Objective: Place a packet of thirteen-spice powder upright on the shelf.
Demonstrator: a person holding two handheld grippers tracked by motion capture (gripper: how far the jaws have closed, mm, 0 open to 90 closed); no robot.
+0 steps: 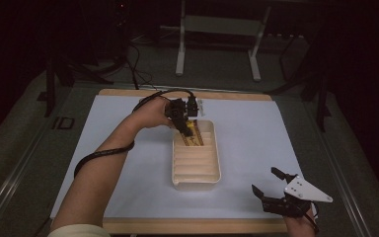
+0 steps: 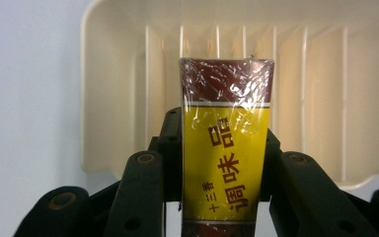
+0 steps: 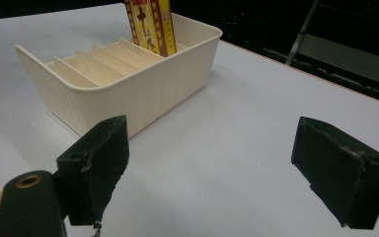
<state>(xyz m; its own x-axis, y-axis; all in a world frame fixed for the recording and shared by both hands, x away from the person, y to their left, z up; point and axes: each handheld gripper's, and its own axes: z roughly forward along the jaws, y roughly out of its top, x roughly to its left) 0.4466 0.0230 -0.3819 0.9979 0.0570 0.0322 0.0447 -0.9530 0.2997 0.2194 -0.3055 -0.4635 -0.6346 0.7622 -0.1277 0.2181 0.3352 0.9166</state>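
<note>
A yellow and brown seasoning packet (image 2: 225, 143), wrapped in clear film, stands upright between the jaws of my left gripper (image 2: 222, 140), which is shut on it. In the high view the packet (image 1: 193, 134) dips into the far end of a cream slotted tray (image 1: 197, 181), with my left gripper (image 1: 183, 123) just above it. The tray (image 2: 113, 98) has several thin dividers. My right gripper (image 1: 266, 180) rests near the table's front right, open and holding nothing. From the right gripper view, the tray (image 3: 128, 94) and the packet (image 3: 150, 24) lie ahead of my open right gripper (image 3: 219, 163).
A white sheet (image 1: 256, 133) covers the wooden table (image 1: 192, 225). The left gripper's black cable (image 1: 98, 155) loops along the forearm. Beyond the table's far edge stand a white metal frame (image 1: 217, 49) and dark cables on the floor.
</note>
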